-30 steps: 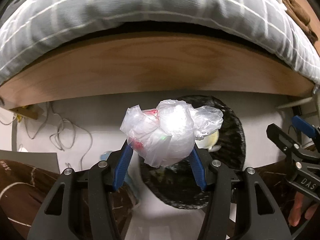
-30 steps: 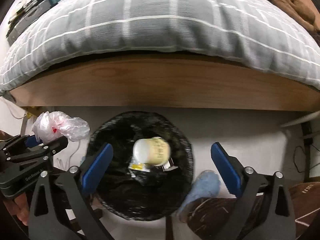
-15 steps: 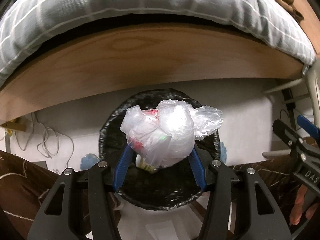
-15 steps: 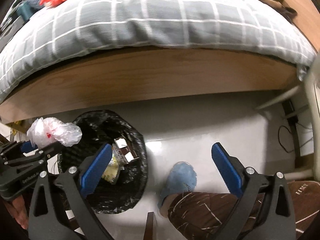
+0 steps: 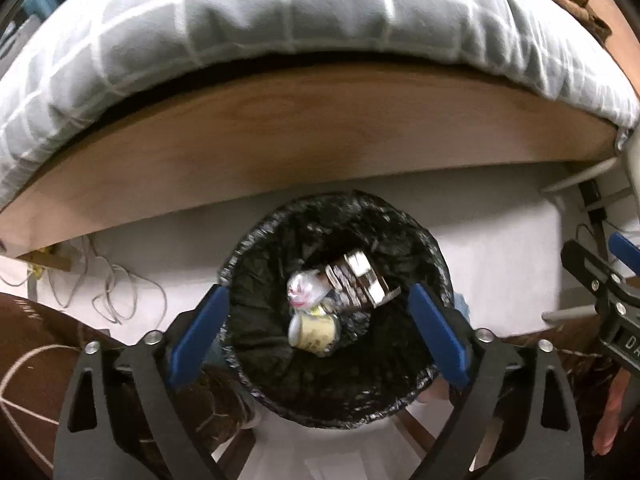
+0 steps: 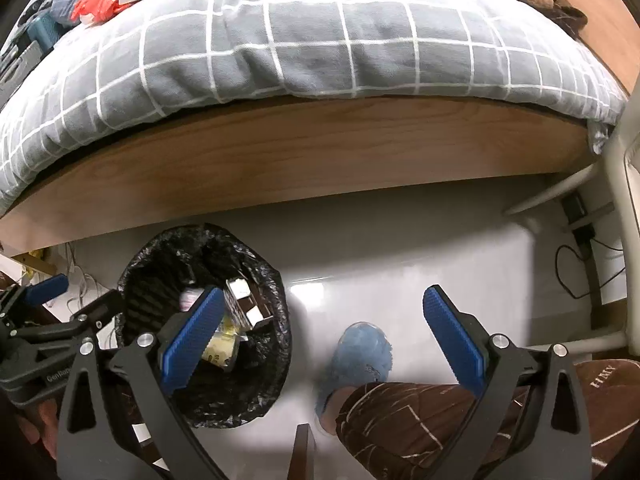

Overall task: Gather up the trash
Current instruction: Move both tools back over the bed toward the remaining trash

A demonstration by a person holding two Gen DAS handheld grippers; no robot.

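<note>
A round bin lined with a black bag (image 5: 256, 240) stands on the floor beside the bed; it also shows in the right wrist view (image 6: 276, 280). Inside lie a crumpled clear plastic bag with red print (image 5: 302, 289), a pale yellow cup (image 5: 314, 330) and a small dark carton (image 5: 358, 280). My left gripper (image 5: 318, 334) is open and empty, its blue pads spread directly above the bin. My right gripper (image 6: 320, 338) is open and empty, to the right of the bin above the floor; its left pad overlaps the bin's rim in view.
A wooden bed frame (image 6: 304, 152) with a grey checked duvet (image 6: 280, 40) lies just behind the bin. Cables (image 5: 108, 284) lie on the floor at left. The person's blue slipper (image 6: 362, 350) and brown-trousered leg (image 6: 420, 420) are right of the bin. Chair legs and cables are at far right.
My left gripper opened and the clear plastic bag dropped into the bin. My right gripper has moved to the right, away from above the bin.
</note>
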